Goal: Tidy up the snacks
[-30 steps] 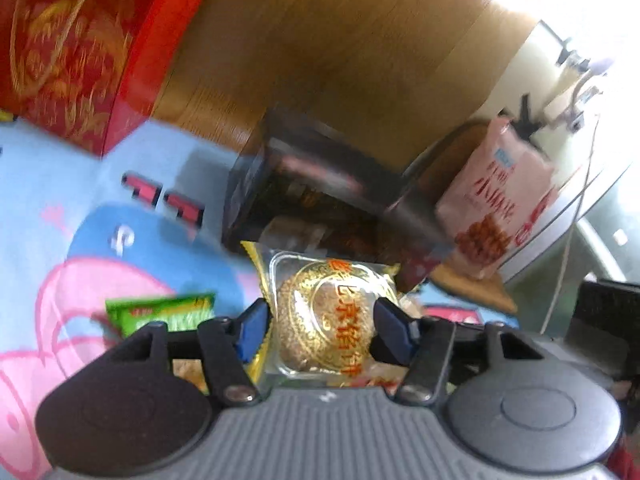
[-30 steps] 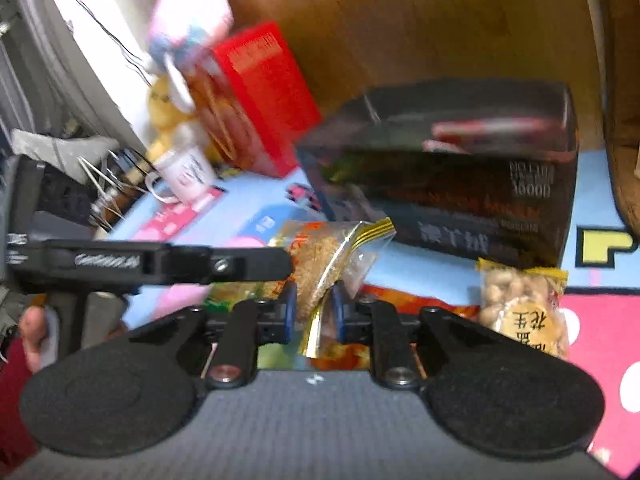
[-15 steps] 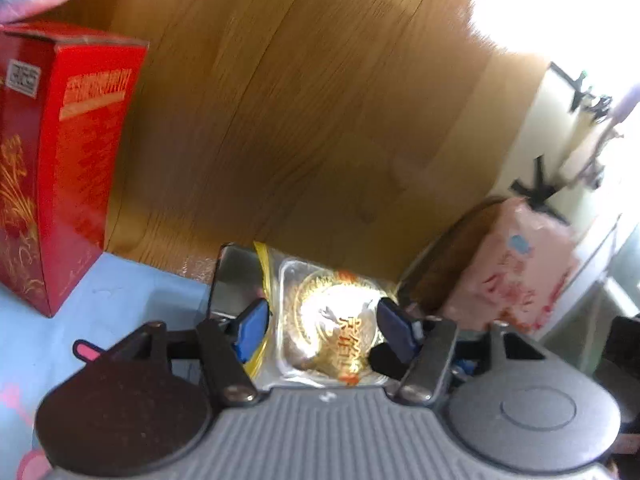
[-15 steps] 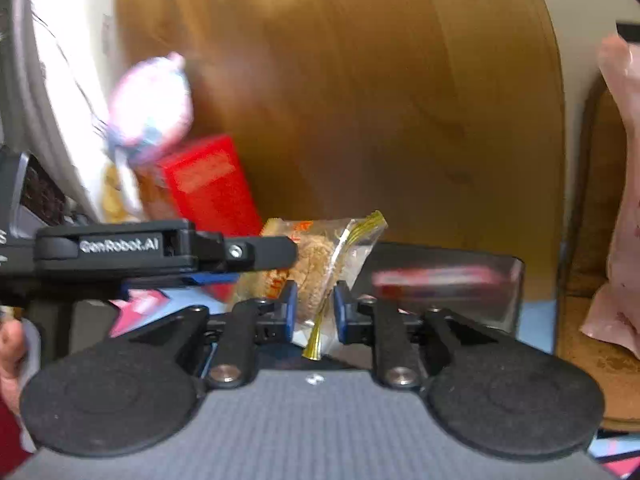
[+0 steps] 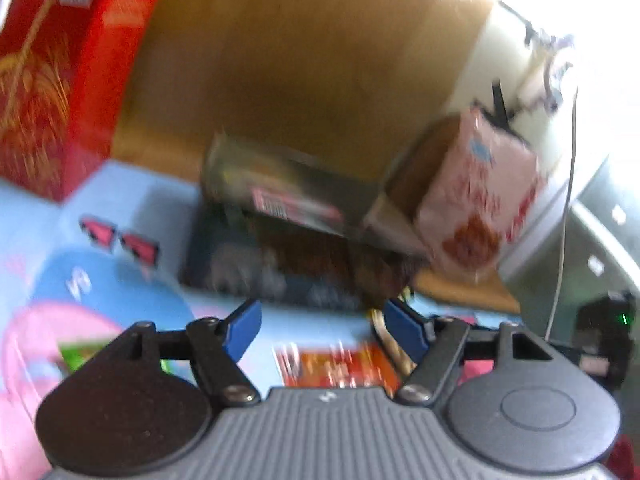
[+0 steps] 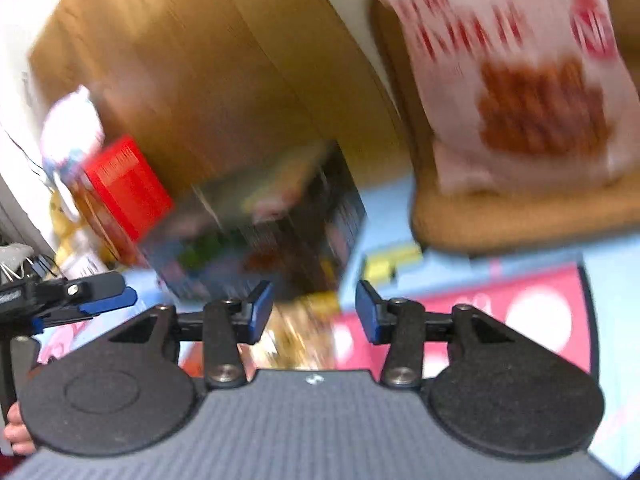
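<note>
Your left tongs point(image 5: 322, 330) and right tongs point(image 6: 314, 312) had just been opening; both stood wide and empty, their packets gone, probably into the dark box point(image 5: 280, 240) ahead; more snacks point(image 5: 340, 364) lay on the tabletop point(image 5: 132, 200).

Both views heavy motion blur; print on dark rectangular storage box point(image 5: 280, 240) and pink-white plastic snack bag point(image 6: 520, 92) unreadable. Left wrist view: strong white glare upper right corner, washing out white cabinet point(image 5: 508, 60). Daylight bright, colours saturated. Fisheye bending at edges. Grey ribbed gripper bodies at bottom sharp.
</note>
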A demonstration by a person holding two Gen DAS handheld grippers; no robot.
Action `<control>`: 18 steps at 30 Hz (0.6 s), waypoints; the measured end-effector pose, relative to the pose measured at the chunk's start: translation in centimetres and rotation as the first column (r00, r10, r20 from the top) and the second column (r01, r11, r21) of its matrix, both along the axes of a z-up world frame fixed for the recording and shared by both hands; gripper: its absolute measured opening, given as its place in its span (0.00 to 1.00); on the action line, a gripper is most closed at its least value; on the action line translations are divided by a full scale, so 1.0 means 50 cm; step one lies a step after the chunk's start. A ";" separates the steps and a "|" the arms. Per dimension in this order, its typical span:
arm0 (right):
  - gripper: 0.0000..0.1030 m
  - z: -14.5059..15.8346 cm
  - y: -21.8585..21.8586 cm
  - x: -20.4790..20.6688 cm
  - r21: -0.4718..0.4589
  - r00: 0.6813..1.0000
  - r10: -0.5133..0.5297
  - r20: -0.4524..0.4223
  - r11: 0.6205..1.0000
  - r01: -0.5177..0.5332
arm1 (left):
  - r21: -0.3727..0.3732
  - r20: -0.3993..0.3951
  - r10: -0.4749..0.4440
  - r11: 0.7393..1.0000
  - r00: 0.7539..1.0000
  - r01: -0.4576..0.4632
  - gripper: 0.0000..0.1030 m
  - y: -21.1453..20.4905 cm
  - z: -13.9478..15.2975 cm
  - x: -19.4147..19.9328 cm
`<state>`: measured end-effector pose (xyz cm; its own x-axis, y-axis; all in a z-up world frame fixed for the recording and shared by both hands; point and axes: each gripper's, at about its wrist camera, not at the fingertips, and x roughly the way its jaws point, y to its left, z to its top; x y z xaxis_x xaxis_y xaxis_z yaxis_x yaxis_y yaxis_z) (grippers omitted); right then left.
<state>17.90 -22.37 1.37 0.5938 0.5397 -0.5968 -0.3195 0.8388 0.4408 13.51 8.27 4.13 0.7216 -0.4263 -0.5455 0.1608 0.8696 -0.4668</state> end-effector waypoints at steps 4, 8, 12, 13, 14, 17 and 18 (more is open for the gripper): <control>0.37 -0.013 0.044 -0.004 0.006 0.995 0.096 -0.033 0.995 -0.096 | -0.031 -0.037 -0.009 0.999 0.999 0.008 0.68 -0.014 -0.022 -0.028; 0.31 0.002 0.105 -0.042 -0.047 0.972 0.237 -0.001 0.971 -0.236 | -0.070 -0.021 0.030 0.997 0.999 -0.031 0.68 0.017 -0.024 -0.074; 0.33 0.038 0.194 -0.117 -0.165 0.887 0.446 0.119 0.890 -0.426 | -0.088 -0.022 0.069 0.994 0.997 -0.070 0.70 0.044 -0.028 -0.088; 0.33 0.043 0.216 -0.139 -0.221 0.859 0.491 0.144 0.862 -0.456 | -0.085 -0.025 0.076 0.993 0.997 -0.077 0.70 0.050 -0.030 -0.093; 0.36 0.039 0.238 -0.142 -0.258 0.836 0.526 0.154 0.839 -0.480 | -0.083 -0.028 0.083 0.993 0.996 -0.085 0.70 0.056 -0.033 -0.097; 0.45 0.041 0.264 -0.182 -0.336 0.794 0.576 0.195 0.800 -0.498 | -0.093 -0.015 0.088 0.992 0.996 -0.089 0.71 0.070 -0.038 -0.110; 0.48 0.046 0.263 -0.187 -0.339 0.796 0.567 0.211 0.806 -0.484 | -0.091 -0.005 0.090 0.992 0.996 -0.090 0.72 0.072 -0.038 -0.114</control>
<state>8.56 -9.24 3.65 0.4276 0.6716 -0.6051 -0.8204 0.5694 0.0522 7.81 11.89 2.20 0.7588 -0.4078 -0.5079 0.0835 0.8342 -0.5451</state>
